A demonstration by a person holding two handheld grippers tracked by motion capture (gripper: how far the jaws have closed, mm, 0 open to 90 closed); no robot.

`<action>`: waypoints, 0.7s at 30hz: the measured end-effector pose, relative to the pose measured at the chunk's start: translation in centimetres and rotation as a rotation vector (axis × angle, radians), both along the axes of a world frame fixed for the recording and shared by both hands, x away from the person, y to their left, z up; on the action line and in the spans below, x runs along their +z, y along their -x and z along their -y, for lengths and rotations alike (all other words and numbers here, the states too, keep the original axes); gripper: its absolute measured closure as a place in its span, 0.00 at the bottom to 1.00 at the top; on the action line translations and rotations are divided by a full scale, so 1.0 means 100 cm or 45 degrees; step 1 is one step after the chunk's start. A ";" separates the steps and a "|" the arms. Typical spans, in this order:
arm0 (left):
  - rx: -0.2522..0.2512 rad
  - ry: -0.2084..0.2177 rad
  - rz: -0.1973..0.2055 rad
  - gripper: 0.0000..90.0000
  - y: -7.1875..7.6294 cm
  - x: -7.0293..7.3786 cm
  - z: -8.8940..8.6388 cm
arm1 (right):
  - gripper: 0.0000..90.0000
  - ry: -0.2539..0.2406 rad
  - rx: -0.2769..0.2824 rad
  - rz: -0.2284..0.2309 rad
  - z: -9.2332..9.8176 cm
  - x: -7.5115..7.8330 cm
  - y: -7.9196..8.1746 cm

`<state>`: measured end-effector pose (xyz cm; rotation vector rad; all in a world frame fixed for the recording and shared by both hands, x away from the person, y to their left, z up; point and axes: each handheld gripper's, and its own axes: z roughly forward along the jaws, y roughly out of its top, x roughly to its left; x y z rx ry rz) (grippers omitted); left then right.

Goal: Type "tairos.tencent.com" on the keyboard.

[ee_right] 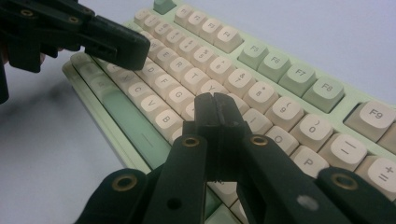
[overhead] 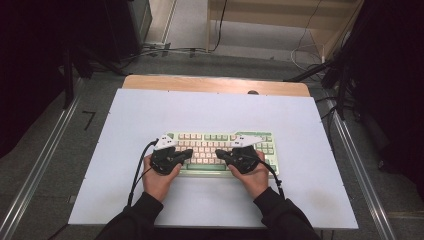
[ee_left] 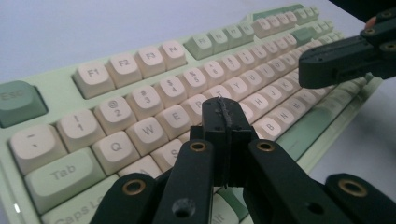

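Left gripper point(overhead: 186, 154): jaws pressed flat together with nothing between them; in the left gripper view point(ee_left: 223, 109) the closed tip sits over the cream letter keys around E and R; whether it touches a key I cannot tell
Right gripper point(overhead: 221, 154): jaws likewise closed tight and holding nothing; in the right gripper view point(ee_right: 215, 108) the tip lies over the letter keys right of centre, near the Y and U rows; contact cannot be told
Grippers together: tips point inward at each other, near but apart, over the middle of the keys; each shows as a dark bar in the other's view
Hands: left hand point(overhead: 159, 179) and right hand point(overhead: 255, 176) grip the black bodies at the near edge; dark sleeves come in from the near side
Keyboard point(overhead: 207, 170): pale green case with cream and green keys; lies flat and square, middle of the sheet, slightly near
Table point(overhead: 125, 125): white sheet over a wooden top whose far edge shows
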<state>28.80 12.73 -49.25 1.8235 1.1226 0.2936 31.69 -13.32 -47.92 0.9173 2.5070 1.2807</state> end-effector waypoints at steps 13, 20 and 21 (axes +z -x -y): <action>0.054 0.019 0.023 1.00 -0.007 0.004 -0.006 | 0.98 0.004 0.008 -0.005 -0.002 -0.001 0.001; 0.070 0.014 0.015 1.00 -0.012 0.003 -0.005 | 0.98 0.004 0.011 -0.008 -0.002 -0.001 0.002; 0.072 0.016 0.013 1.00 -0.013 0.002 -0.005 | 0.98 0.008 0.014 -0.006 -0.002 -0.002 0.002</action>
